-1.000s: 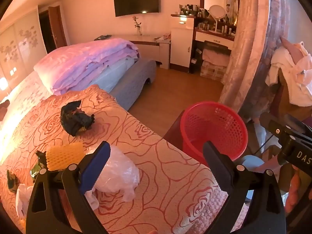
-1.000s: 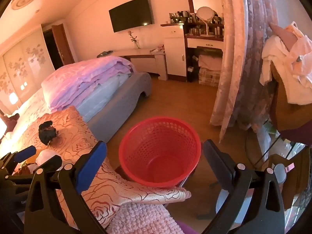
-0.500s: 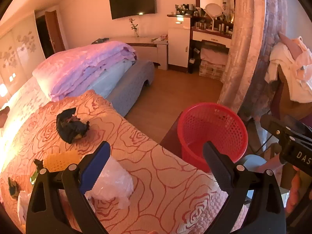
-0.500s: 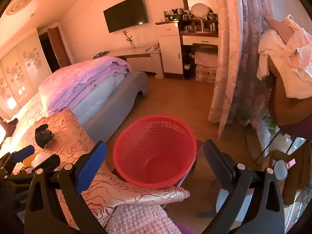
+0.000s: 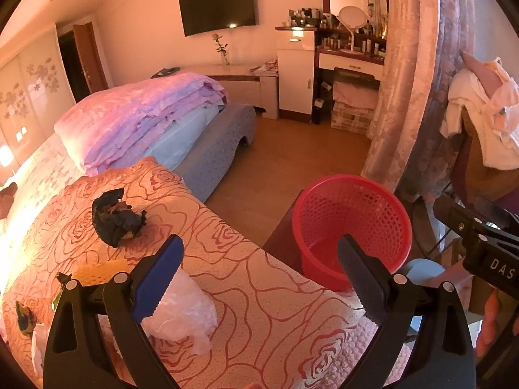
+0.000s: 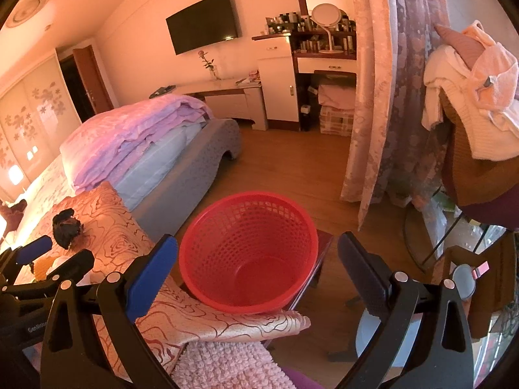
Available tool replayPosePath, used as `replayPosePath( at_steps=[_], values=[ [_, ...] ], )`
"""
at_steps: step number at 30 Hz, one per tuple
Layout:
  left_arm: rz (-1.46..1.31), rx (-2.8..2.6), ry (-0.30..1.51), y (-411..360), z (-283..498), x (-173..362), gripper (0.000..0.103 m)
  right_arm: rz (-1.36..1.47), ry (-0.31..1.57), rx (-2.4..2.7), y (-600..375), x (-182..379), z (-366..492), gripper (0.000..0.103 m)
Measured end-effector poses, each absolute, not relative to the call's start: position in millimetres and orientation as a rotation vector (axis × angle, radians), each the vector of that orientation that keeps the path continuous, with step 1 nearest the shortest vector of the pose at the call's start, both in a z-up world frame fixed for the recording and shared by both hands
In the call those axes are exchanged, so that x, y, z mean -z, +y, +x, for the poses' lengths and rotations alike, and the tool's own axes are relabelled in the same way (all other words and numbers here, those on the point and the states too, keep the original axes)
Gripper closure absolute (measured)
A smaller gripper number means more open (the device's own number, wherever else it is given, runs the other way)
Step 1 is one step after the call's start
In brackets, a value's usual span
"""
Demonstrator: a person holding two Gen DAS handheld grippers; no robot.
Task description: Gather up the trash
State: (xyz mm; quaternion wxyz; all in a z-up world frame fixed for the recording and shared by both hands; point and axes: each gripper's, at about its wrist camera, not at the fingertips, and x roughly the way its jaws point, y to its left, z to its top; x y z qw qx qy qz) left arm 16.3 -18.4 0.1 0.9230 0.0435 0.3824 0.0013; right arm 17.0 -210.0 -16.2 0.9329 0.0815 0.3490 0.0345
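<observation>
A red mesh basket (image 5: 352, 227) stands beside the bed; it also shows in the right wrist view (image 6: 249, 253), and it looks empty. On the rose-patterned bedspread lie a crumpled black wrapper (image 5: 115, 218), a clear plastic bag (image 5: 181, 314), a yellow textured piece (image 5: 97, 270) and small scraps (image 5: 24, 314) at the far left. My left gripper (image 5: 259, 282) is open and empty above the bedspread, its left finger over the plastic bag. My right gripper (image 6: 259, 278) is open and empty over the basket. The black wrapper (image 6: 66, 227) also shows in the right wrist view.
A folded pink quilt (image 5: 142, 113) lies on the bed behind the trash. A curtain (image 6: 389, 81) hangs right of the basket, with a chair draped in clothes (image 6: 470, 97) beyond. Wooden floor (image 5: 292, 155) runs to a dresser (image 5: 324, 64).
Both views have shifted slightly; the left gripper has drifted a little, so the plastic bag and black wrapper sit lower left. Both grippers stay open and empty.
</observation>
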Motion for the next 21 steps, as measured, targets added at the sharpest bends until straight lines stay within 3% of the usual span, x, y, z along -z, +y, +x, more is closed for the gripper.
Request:
replayPosePath(
  at_steps=[21],
  values=[
    [0.084,-0.011,0.784,-13.9,15.7,-0.3,0.011,0.171,0.721,-0.070,-209.4,20.9,14.4,0.007]
  ],
)
